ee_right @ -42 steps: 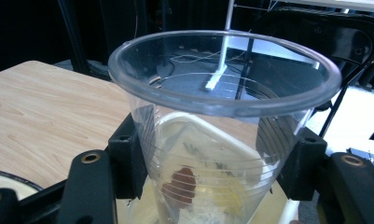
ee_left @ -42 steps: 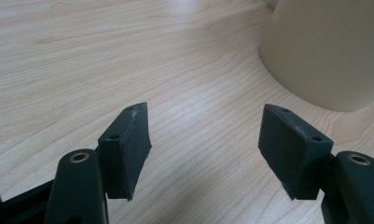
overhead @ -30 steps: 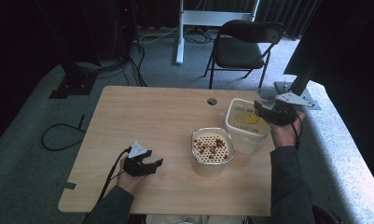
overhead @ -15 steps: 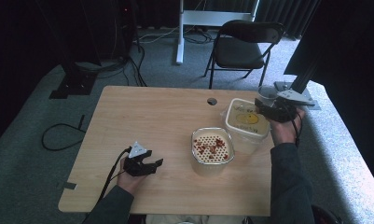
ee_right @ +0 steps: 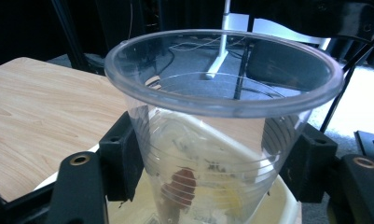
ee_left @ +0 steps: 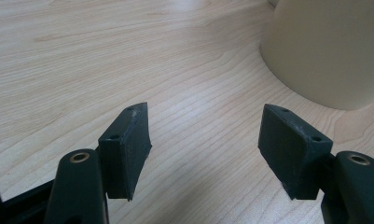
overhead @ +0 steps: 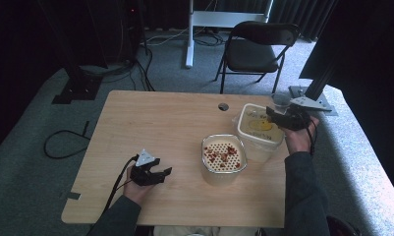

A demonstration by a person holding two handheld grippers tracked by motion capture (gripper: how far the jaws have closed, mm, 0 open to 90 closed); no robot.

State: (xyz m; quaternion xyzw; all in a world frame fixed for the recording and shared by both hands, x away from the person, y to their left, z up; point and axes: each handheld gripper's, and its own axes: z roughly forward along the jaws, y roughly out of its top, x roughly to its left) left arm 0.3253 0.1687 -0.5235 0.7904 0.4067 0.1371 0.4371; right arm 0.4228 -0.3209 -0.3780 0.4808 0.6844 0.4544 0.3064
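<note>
**Ana:** High view first, nearest the person: what is the left hand-held gripper (overhead: 157,173) doing?

**Ben:** It lies low on the wooden counter (overhead: 150,123), close to the near edge, with a cable trailing back off that edge. Its jaws stand apart with nothing between them; in the left gripper view only bare wood grain shows between the two black pads (ee_left: 128,149).

**Ana:** And what sits just beyond it?

**Ben:** A cream tub with a perforated insert (overhead: 224,157), well to that gripper's right, with reddish bits scattered over the holes. The left gripper view catches its rounded cream wall at the upper right.

**Ana:** Then the right side?

**Ben:** Touching the far right corner of that tub is a second cream container (overhead: 260,130), with something yellow inside. The right hand-held gripper (overhead: 281,114) is held above its far right rim.

**Ana:** Is it gripping anything?

**Ben:** A clear plastic cup (ee_right: 222,121) stands upright between its jaws, directly above the cream container. The jaws have just been opening, yet both pads sit against the cup's ribbed wall. A small reddish-brown piece (ee_right: 180,184) shows through the wall low in the cup.

**Ana:** Farther back?

**Ben:** A black folding chair (overhead: 258,49) on grey carpet beyond the counter.
</note>
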